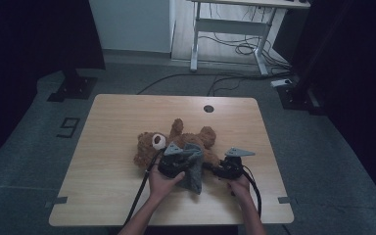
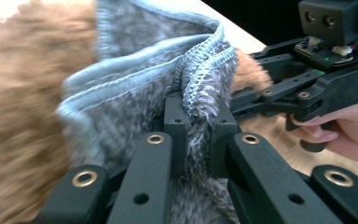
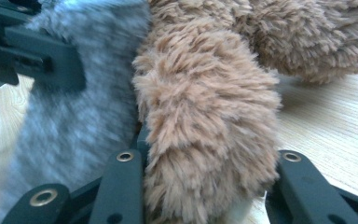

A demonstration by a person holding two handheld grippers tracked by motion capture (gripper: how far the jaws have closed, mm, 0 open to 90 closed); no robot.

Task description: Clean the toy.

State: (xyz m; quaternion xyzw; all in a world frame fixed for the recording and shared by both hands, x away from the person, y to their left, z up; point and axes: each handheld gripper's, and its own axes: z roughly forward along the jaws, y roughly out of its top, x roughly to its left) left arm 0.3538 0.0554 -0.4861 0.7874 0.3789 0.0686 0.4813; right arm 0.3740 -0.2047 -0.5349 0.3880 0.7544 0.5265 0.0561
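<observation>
Teddy bear (image 1: 176, 142) body: partly hidden under the grey garment (image 1: 193, 169) and both grippers.
Bear fur, left gripper view: blurred — cut off at the left edge.
Bear limb (image 3: 205, 126), right gripper view: its end hidden between the jaws — cropped below.

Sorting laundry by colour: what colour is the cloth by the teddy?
Grey cloth, with a paler stitched edge; clearest in the left gripper view.

- Left tongs (image 2: 196, 140): black links, brass-ringed pivots.
- Right tongs (image 3: 205, 186): the same black links and brass pivots.
- Grey three-cornered plates; black cables.
- Forearms bare, no sleeves.
</observation>
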